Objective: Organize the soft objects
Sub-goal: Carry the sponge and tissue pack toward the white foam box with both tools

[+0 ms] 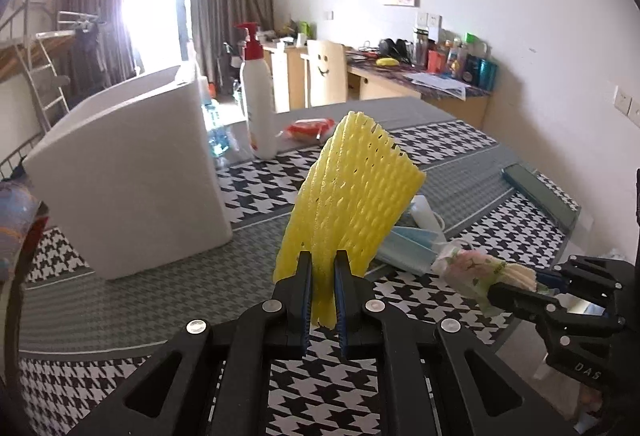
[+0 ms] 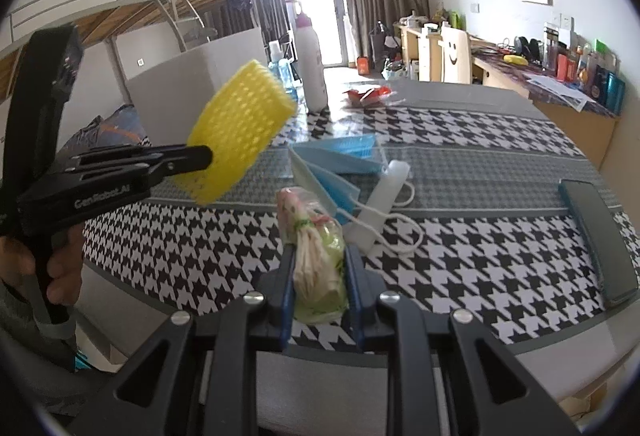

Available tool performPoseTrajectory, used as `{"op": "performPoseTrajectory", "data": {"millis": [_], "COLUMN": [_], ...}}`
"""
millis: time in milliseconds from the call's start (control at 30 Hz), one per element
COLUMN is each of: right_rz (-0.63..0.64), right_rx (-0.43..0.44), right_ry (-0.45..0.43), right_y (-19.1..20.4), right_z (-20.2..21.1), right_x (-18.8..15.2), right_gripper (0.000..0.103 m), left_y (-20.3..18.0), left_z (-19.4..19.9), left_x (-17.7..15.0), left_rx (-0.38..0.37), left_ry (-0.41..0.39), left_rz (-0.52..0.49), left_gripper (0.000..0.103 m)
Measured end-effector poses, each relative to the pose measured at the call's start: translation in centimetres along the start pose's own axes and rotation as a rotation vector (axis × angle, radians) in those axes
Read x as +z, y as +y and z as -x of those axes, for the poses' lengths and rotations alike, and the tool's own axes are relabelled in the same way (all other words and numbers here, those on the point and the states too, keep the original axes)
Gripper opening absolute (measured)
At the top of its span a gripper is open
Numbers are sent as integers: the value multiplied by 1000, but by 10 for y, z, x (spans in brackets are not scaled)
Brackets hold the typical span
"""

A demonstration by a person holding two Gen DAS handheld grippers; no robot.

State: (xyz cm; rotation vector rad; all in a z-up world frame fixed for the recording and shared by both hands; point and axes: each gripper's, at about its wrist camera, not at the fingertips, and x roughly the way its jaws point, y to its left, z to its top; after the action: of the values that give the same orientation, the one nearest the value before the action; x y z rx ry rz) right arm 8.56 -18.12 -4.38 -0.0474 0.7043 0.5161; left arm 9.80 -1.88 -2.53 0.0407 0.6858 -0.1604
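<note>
The left wrist view shows the left fingers (image 1: 322,268) clamped on the yellow foam net (image 1: 352,196), its long axis pointing up and away, with the white box (image 1: 128,172) near on the left, while the right fingers (image 2: 320,264) pinch a small wrapped bundle (image 2: 316,248) farther from it.

Foam net (image 1: 352,196): bright yellow, open mesh pattern. Both hand-held grippers, left (image 1: 323,276) and right (image 2: 320,268): black bodies, blue finger pads (image 1: 307,292). Bundle (image 2: 318,264): cream strands in clear wrap, pink and green floral print. Masks (image 2: 340,164): light blue, white ear loops. Tube (image 2: 384,196): white. Table (image 1: 460,140) cloth: black-and-white houndstooth with grey bands of finer check. Box (image 1: 128,172): plain white. Bottle (image 1: 258,104): white, red pump. Packet (image 1: 308,128) near far edge: red-orange. Case (image 2: 600,232) at right edge: dark teal.
</note>
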Motion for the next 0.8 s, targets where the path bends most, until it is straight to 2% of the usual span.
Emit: {"op": "performPoseTrajectory", "data": {"millis": [400,800], "right_rz": [-24,-26], "right_rx": [-24,-14], "right_ry": [-60,-126], "right_y": [-4,-8], "right_z": [3,3], "right_x": [24,47], "right_gripper": [27,27], "left_y": [9,9], "left_z": [4,20], "left_x": [6,17], "left_rx": [1,-8], "left_ry": [-20,-80], "left_rz": [26,17], "left_gripper": [11,11]}}
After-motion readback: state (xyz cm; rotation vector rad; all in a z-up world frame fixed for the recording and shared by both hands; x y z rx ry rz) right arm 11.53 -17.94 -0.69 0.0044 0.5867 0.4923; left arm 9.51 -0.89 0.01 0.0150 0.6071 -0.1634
